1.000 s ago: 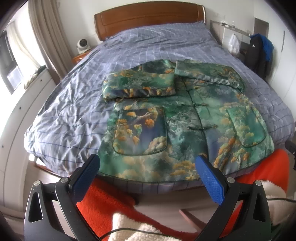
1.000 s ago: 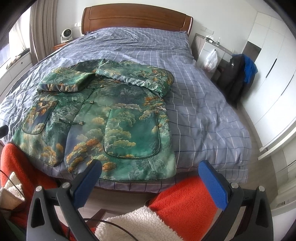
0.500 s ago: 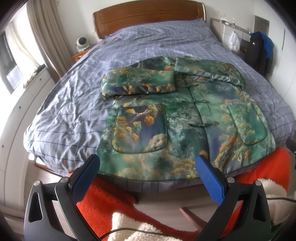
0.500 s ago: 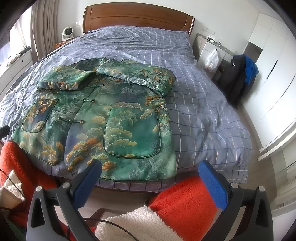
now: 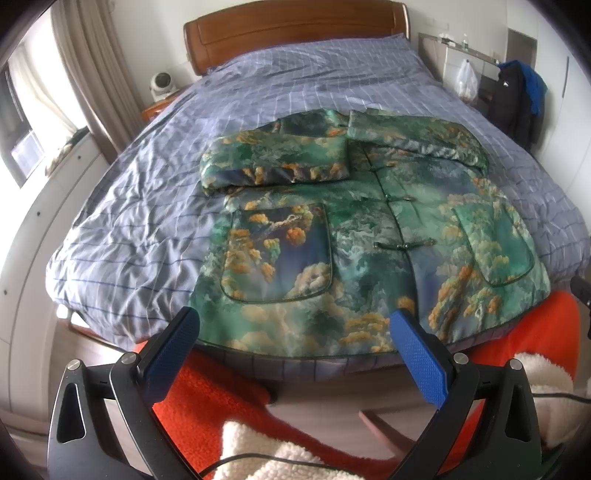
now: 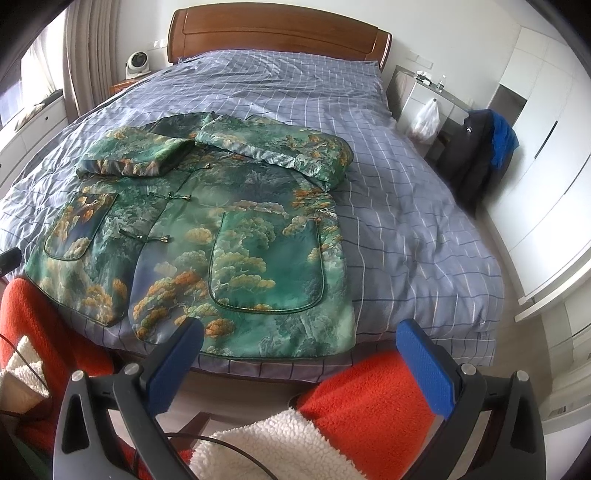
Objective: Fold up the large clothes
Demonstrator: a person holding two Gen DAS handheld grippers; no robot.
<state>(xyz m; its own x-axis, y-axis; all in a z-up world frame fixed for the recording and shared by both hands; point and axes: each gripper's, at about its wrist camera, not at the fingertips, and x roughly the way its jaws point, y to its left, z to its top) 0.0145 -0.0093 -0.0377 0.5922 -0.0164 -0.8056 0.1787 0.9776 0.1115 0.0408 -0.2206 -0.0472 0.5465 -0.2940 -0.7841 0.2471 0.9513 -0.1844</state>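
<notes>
A green and orange patterned jacket (image 5: 365, 236) lies flat on the bed, front up, with both sleeves folded across its chest. Its hem hangs at the bed's near edge. It also shows in the right wrist view (image 6: 221, 236). My left gripper (image 5: 293, 332) is open and empty, just short of the hem below the left pocket. My right gripper (image 6: 299, 345) is open and empty, just short of the hem below the right pocket (image 6: 266, 266).
The bed (image 5: 147, 206) has a grey-blue checked cover and a wooden headboard (image 6: 277, 33). Red and white fleece (image 6: 365, 402) shows below both grippers. White cabinets (image 6: 546, 177) stand right; a dark jacket (image 6: 469, 151) hangs beside them. A small fan (image 5: 162, 83) sits at the far left.
Both grippers have moved a little closer to the jacket's hem at the bed's near edge. Both stay open. The jacket has not moved.
</notes>
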